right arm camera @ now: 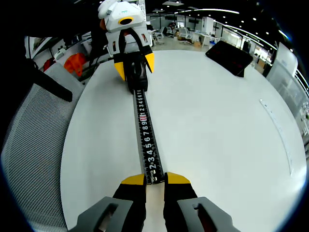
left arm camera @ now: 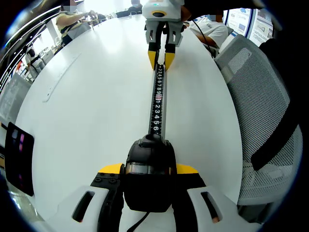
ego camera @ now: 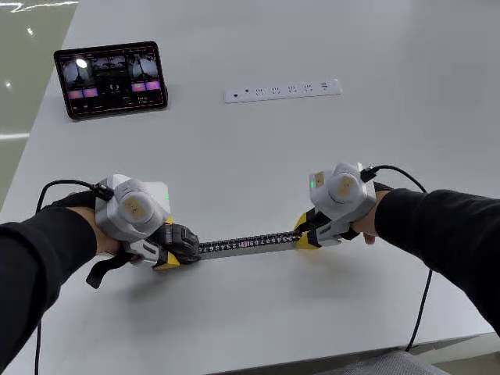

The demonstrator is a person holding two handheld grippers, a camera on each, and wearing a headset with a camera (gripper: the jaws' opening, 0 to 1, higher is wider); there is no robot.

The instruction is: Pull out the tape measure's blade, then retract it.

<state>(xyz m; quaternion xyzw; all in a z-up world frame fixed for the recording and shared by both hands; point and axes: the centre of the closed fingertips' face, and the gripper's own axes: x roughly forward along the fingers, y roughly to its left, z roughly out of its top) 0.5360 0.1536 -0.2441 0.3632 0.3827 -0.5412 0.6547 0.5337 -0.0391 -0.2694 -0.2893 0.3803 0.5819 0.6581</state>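
Clearly the blade (ego camera: pixel 246 245) was out. It lay stretched flat along the near part of the white table (ego camera: pixel 258 156), printed numbers face up, spanning the gap between the two grippers. The left gripper (ego camera: pixel 168 244), at the near left, was clamped around the black tape measure (left arm camera: pixel 147 174), one yellow-tipped jaw on each side of its body, and the blade left the body's front toward the right. The right gripper (ego camera: pixel 303 234), at the near right, was closed on the blade's free end. In the right gripper view the lowest numbers sat just ahead of its jaw tips, the end pinched between them. Both grippers sat low over the tabletop — whether they touched it I could not tell. At the far left a tablet (ego camera: pixel 111 78) stood tilted up, screen lit, and a white power strip (ego camera: pixel 283 91) lay far beyond the blade, well apart from it. Dark sleeves (ego camera: pixel 39 258) reached in from both sides.
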